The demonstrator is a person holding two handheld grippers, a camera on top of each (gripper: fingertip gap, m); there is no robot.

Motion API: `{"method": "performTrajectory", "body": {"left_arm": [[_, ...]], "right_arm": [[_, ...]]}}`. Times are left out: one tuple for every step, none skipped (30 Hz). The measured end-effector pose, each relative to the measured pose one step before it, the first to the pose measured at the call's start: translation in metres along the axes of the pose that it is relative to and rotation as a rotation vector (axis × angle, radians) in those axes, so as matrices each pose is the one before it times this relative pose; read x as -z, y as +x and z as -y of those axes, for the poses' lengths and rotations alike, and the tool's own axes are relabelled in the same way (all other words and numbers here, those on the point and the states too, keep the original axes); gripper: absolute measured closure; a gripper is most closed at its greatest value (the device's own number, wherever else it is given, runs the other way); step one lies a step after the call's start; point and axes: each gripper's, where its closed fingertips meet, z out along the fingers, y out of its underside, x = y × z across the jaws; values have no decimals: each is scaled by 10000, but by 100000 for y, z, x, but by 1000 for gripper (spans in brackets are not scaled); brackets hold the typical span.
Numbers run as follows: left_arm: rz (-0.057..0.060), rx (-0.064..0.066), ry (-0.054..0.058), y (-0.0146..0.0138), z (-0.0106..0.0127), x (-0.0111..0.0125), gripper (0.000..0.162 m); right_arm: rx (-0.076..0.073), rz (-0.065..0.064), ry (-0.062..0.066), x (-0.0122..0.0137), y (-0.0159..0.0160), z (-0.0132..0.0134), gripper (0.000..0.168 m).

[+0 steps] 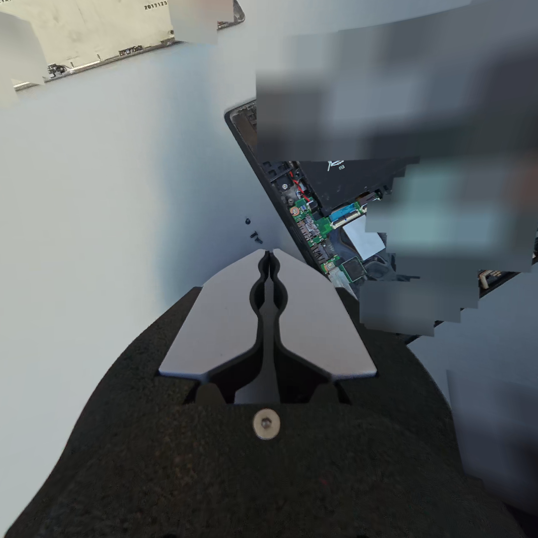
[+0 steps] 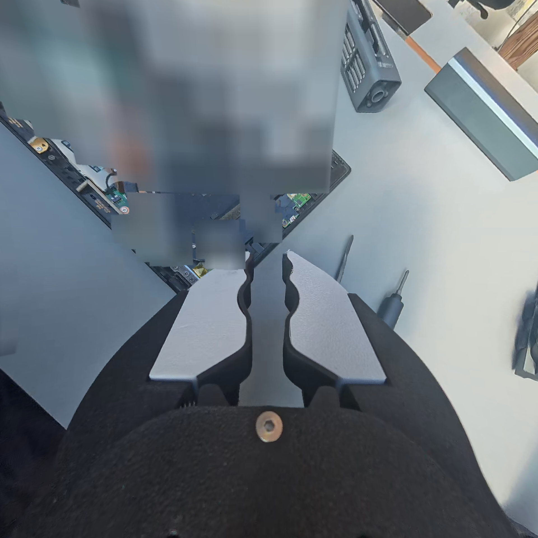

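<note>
My left gripper [image 1: 269,254] is shut, its pads meeting at the tips, just above the pale table [image 1: 116,203]. Three small black screws [image 1: 254,233] lie on the table just ahead of it. An opened black laptop base [image 1: 262,180] with a green circuit board [image 1: 316,225] lies to its right. My right gripper [image 2: 267,257] is open with nothing between its fingers. It hovers over the table by the near corner of the same laptop base [image 2: 340,171]. Much of the laptop is blurred over.
A dark screwdriver [image 2: 393,302] and a thin dark tool [image 2: 345,259] lie right of my right gripper. A grey bit case [image 2: 369,58], a long grey box [image 2: 489,116] and a dark object [image 2: 527,334] stand farther right. A beige panel [image 1: 102,35] lies at the far left. One gripper's finger ends stand about 35 cm off the other's.
</note>
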Motion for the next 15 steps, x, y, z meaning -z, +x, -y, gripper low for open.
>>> {"method": "performTrajectory", "body": {"left_arm": [[-354,102,183,385,429,440,162],[-552,58,255,762,548,444,162],[-419,10,240,677,493,413,162],[-158,-61,112,349,307,355,162],[28,-102,-12,32,94,320,162],[130,-95,-46,-243,20,340,162],[166,-72,-44,-448,-54,353,162],[160,-89,-64,-535,-158,282,162],[181,-101,-145,-629,-363,97,162],[143,-99,-330,-581,-673,-147,162],[126,-123,-313,-473,-660,-275,162],[171,-153,-55,-461,-313,-280,162],[54,-149,-73,-242,-319,-373,162],[-146,-117,-277,74,-476,-436,162],[-168,-166,-145,146,-173,-324,161]], "right_arm": [[-46,119,306,-25,-466,901,151],[-90,188,362,-111,-680,1035,151],[-101,291,319,-212,-892,1005,151],[-58,283,241,-329,-947,883,151],[66,215,171,-401,-890,758,151],[188,160,65,-435,-823,562,151],[280,104,-40,-427,-713,334,151],[351,0,-102,-378,-493,169,151],[388,-83,-159,-325,-271,-11,151],[357,-105,-182,-271,-140,-134,151],[244,-57,-153,-231,-110,-171,151],[92,7,-65,-159,-98,-94,151],[-66,77,39,-74,-123,40,151],[-161,160,101,23,-161,114,151],[-202,167,114,98,-139,166,150]]}}
